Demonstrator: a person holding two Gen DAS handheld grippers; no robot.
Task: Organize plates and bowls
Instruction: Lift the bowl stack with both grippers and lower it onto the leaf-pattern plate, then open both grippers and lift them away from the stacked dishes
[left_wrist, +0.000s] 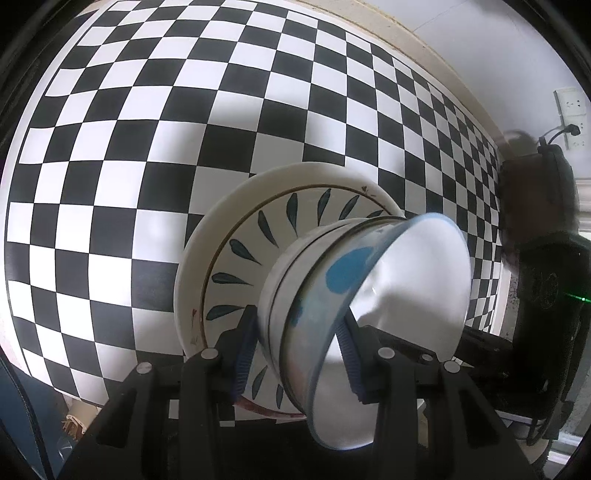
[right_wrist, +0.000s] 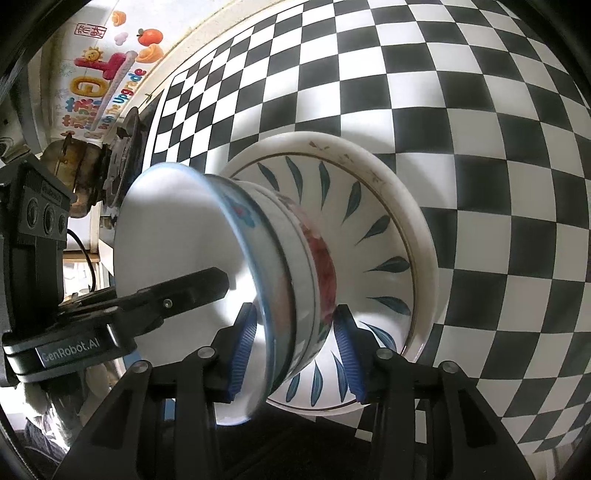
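A stack of nested bowls (left_wrist: 314, 280) stands tilted in view over a plate with blue leaf marks (left_wrist: 251, 236), which lies on a wider white plate (left_wrist: 201, 236). The top bowl has a blue rim and blue blotches; the lowest one (right_wrist: 325, 258) shows red flowers. My left gripper (left_wrist: 297, 358) is shut on the stack's wall, one pad outside and one inside. My right gripper (right_wrist: 295, 352) is shut on the opposite wall in the same way. One left finger (right_wrist: 199, 286) reaches into the top bowl. I cannot tell whether the stack touches the leaf plate (right_wrist: 369, 206).
A black-and-white chequered cloth (left_wrist: 147, 129) covers the table under the plates. A wall socket (left_wrist: 570, 118) is at the far right. Beyond the table's left end are a stove with a brown pot (right_wrist: 81, 177) and a colourful wall sticker (right_wrist: 99, 74).
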